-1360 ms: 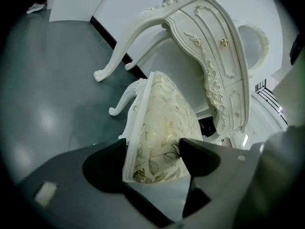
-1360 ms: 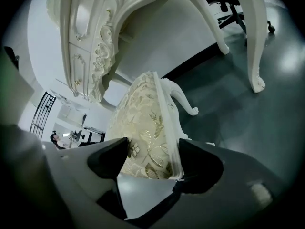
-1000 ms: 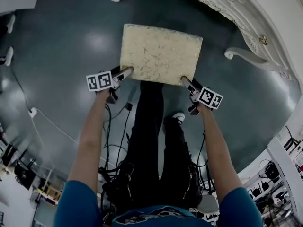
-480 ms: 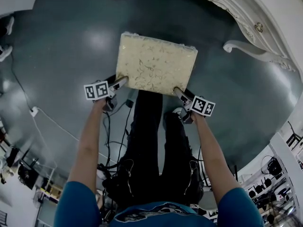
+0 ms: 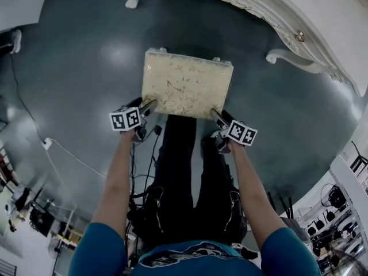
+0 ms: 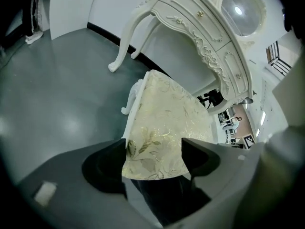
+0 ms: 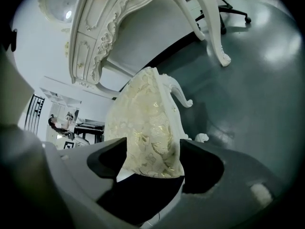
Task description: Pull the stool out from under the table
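The stool [image 5: 187, 85], topped with a cream brocade cushion [image 5: 184, 76], stands on the grey floor [image 5: 86, 68] at upper centre, clear of the white carved table [image 5: 299, 22] at upper right. The left gripper [image 5: 150, 105] is clenched on its lower-left corner and the right gripper [image 5: 215, 115] on its lower-right corner.

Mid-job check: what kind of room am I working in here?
Probably a lab or studio staged as a bedroom corner. An ornate white dressing table and a cushioned stool stand on a glossy grey floor, with loose cables and cluttered equipment shelving at the edges.
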A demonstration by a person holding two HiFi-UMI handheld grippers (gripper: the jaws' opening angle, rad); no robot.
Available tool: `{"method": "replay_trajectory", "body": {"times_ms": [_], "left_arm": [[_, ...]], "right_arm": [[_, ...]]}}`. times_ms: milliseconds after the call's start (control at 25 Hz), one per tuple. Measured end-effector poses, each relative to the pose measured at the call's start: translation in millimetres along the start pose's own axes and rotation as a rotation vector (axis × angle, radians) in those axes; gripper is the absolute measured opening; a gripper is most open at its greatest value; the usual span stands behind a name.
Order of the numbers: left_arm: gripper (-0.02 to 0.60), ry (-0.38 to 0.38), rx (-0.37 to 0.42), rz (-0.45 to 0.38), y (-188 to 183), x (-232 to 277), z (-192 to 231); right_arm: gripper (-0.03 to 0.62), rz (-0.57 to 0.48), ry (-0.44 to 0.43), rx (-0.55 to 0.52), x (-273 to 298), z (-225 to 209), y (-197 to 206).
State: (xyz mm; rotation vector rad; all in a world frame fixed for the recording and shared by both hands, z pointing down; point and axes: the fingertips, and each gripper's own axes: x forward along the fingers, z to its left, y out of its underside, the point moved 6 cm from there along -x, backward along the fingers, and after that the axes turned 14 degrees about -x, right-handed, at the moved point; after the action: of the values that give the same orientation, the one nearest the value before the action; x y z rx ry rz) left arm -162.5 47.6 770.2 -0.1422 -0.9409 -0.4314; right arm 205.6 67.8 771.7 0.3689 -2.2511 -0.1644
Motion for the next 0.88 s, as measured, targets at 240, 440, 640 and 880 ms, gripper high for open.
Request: {"method": "replay_trajectory", "body": {"times_ms": [240,440,640,880], "left_arm": [[0.354,0.014,0.126,-0.001,-35.4,-11.3,-43.2],[0.353,0.067,0.196,0.011,-65.2,-19.5,-87.1],[0.33,0.123,0.221,-0.019,-84.5,-39.4,-129.3],[0.321,0.2,0.288,-0.043,-101.8,-68.1,-174.1]], "right_arm": [[0.308,-0.026,0.022,-0.077,-14.0,18.2,-47.5],[0.288,0.027,-0.005,-0.298,-27.1,54.0,-95.4],[0.272,-0.02,-0.029,-0.407,-50.2,103.3,-131.9],[0.264,-0.166,-0.052,-0.416,-77.7,160.3,-174.5]]}}
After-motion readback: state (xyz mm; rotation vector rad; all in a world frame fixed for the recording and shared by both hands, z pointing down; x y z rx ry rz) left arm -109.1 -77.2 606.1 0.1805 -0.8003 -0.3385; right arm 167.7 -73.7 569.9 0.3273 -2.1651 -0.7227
